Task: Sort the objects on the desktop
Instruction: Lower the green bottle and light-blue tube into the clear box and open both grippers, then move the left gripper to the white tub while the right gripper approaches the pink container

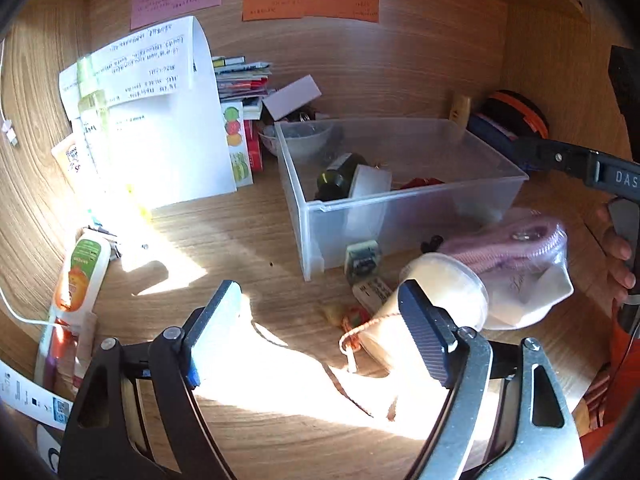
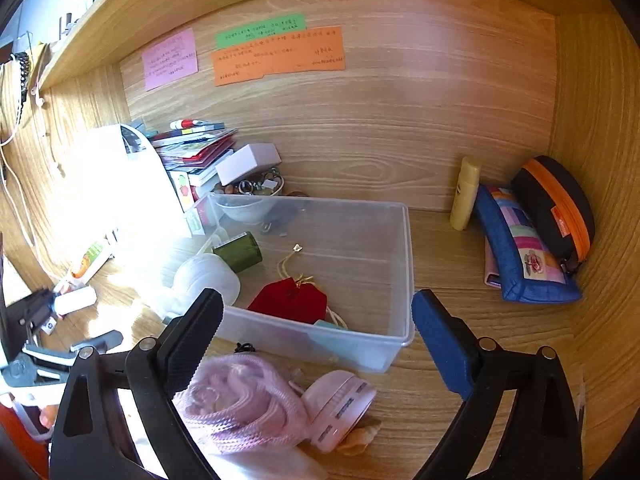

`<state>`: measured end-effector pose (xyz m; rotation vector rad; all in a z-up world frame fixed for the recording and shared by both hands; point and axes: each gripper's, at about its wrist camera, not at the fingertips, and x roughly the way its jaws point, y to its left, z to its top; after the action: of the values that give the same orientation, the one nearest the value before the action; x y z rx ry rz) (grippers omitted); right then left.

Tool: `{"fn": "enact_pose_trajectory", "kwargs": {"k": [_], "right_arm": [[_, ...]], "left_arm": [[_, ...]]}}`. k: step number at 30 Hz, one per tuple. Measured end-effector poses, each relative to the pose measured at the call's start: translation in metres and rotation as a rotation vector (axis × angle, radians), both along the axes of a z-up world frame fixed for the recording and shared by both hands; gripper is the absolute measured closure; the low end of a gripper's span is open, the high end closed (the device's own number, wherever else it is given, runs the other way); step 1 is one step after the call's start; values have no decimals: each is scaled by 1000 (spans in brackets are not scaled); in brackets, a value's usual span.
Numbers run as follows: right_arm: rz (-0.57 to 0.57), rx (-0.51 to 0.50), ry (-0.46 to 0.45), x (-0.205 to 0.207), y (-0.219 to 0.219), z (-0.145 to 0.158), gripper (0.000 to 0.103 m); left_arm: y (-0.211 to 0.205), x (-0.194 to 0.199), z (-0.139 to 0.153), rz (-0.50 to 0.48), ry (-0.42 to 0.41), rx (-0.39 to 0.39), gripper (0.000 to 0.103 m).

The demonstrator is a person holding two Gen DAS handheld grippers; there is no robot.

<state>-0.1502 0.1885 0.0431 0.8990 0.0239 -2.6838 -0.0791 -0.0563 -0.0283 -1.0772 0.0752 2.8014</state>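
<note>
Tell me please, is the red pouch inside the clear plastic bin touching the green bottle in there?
Apart. The right wrist view shows the red pouch and the green bottle lying in the clear plastic bin with a strip of bare bin floor between them.

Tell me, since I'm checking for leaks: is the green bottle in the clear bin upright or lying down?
Lying down. The green bottle rests on its side on the floor of the clear bin, beside a white jar.

A home study nook: a wood-grain tabletop [image 2: 460, 248] walled in by matching panels, coloured paper notes [image 2: 276, 56] stuck on the back panel, stacked books [image 2: 192, 148], pencil cases [image 2: 524, 256], a charging cable [image 1: 8, 128].
</note>
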Motion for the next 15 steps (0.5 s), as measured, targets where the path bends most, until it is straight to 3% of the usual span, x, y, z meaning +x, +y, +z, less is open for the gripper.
{"fn": "enact_pose_trajectory", "kwargs": {"k": [7,15], "right_arm": [[5,-18,-19,15,-3,-7,8],[-9,44,28,43,-2,-5,8]], "left_arm": [[12,17,-6,-7,34,-15,13],[-8,38,-18,47,12,-13,10]]}}
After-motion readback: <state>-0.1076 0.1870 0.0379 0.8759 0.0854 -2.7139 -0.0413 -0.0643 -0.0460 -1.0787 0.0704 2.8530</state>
